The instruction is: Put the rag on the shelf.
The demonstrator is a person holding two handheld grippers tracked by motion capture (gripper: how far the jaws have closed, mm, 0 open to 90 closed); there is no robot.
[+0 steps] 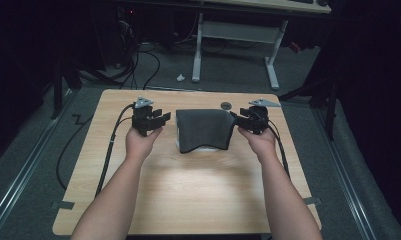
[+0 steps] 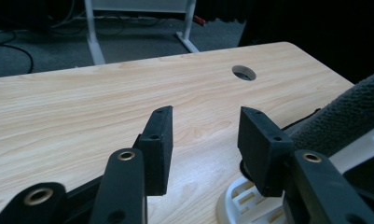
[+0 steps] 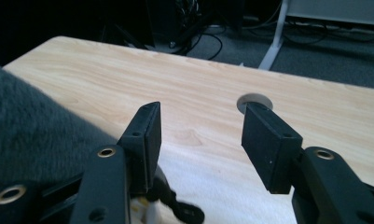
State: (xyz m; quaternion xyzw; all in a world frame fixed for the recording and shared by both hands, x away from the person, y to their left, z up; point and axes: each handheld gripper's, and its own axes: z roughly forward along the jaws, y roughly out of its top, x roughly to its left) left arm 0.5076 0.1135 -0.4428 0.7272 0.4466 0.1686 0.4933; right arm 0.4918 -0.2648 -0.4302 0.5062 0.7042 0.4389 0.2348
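I'm holding my left gripper (image 1: 160,119) and right gripper (image 1: 239,120) either side of the dark grey towel (image 1: 204,129) draped over a white rack (image 2: 250,200) mid-tabletop (image 1: 188,190); both fingers standing open, gripping nothing.

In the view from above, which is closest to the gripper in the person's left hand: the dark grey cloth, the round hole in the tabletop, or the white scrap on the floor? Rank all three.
Measured from the left gripper:
1. Dark grey cloth, just beside its jaws, toward the table's middle.
2. Round hole, beyond the cloth near the table's far edge.
3. White scrap, off the table on the floor behind.
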